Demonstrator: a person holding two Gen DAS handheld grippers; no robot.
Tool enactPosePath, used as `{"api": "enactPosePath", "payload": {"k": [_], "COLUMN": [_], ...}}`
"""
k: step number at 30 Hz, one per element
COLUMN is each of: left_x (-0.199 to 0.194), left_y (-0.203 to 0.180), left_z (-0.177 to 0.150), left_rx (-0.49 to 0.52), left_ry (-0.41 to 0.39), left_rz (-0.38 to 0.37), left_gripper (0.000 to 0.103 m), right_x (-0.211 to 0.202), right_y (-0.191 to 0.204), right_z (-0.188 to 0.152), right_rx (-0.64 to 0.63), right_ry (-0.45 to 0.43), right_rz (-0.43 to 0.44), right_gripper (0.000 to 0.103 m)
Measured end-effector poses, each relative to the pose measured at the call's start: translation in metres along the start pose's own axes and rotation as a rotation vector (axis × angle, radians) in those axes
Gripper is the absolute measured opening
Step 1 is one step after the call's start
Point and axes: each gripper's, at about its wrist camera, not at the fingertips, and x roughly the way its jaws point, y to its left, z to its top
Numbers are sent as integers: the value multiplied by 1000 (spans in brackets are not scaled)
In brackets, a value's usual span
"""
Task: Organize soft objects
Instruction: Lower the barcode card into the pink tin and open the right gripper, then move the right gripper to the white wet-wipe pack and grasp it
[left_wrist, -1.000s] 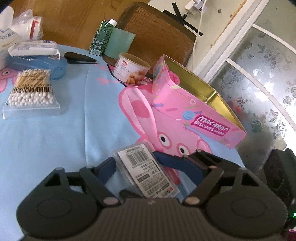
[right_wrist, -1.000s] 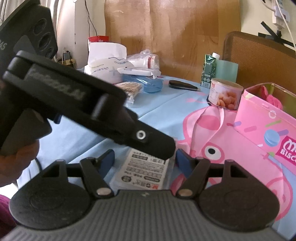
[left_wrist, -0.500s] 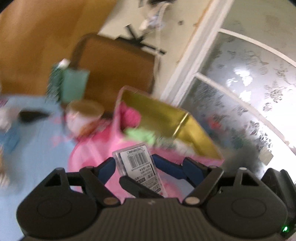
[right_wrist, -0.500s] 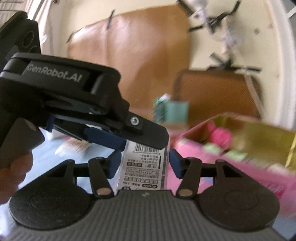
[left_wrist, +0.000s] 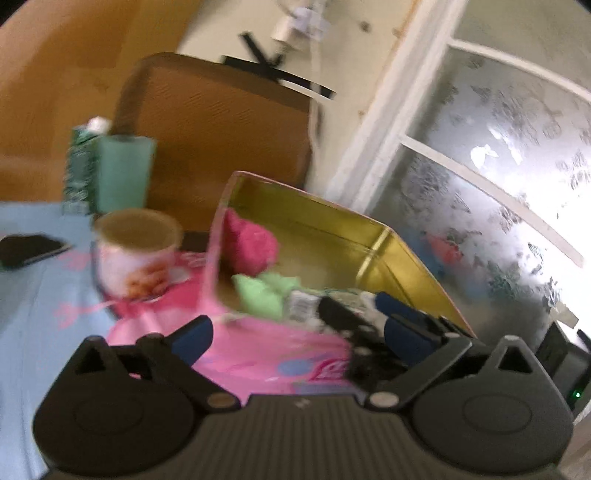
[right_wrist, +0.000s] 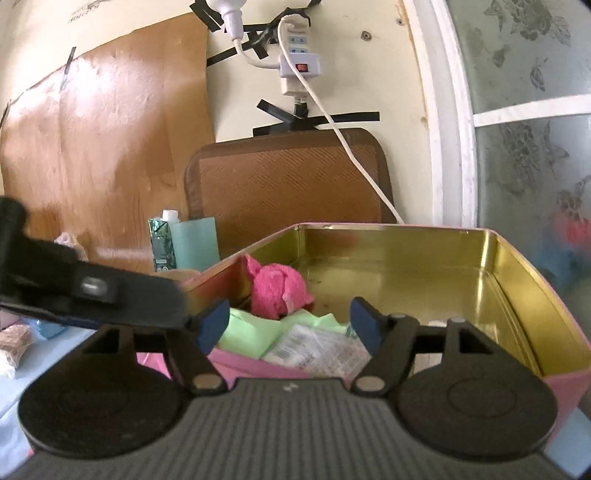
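Clear labelled packet (right_wrist: 317, 349); crinkled, flat

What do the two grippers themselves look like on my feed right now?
Both match: the left gripper and right gripper have matt black ribbed bodies, two round black discs, silver pivot pins, angular black linkages and dark blue pads. No cables, sleeves or readable markings show.

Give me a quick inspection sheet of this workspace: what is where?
Surface: light blue printed tablecloth.
Job's things: open pink tin holding a pink cloth, green cloths and a clear labelled packet.
Clutter: can, green carton.
Grippers: left tool and right tool both opening, gripping nothing.
Cables: white cord from a taped power strip.
Surroundings: brown chair back, frosted window.
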Motion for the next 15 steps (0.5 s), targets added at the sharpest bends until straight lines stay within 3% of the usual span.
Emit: {"api": "enactPosePath", "payload": {"k": [7,12,15], "left_x": [-59,-102,-123], "left_y": [73,105,115], "left_z": [-27,-54,-69], "left_rx": [-140,-117,-63], "left_ry": [-51,-57,-55], "left_rz": [78,190,297], "left_gripper": [102,102,102], "right_x": [-20,-35,-38], "right_y": [24,69,98], "right_z": [-12,-20,-23], "right_rx": [0,-65,-130], "right_ry": [-69,-82,-57], "right_rz": [48,169,242], "right_gripper": [75,75,75]}}
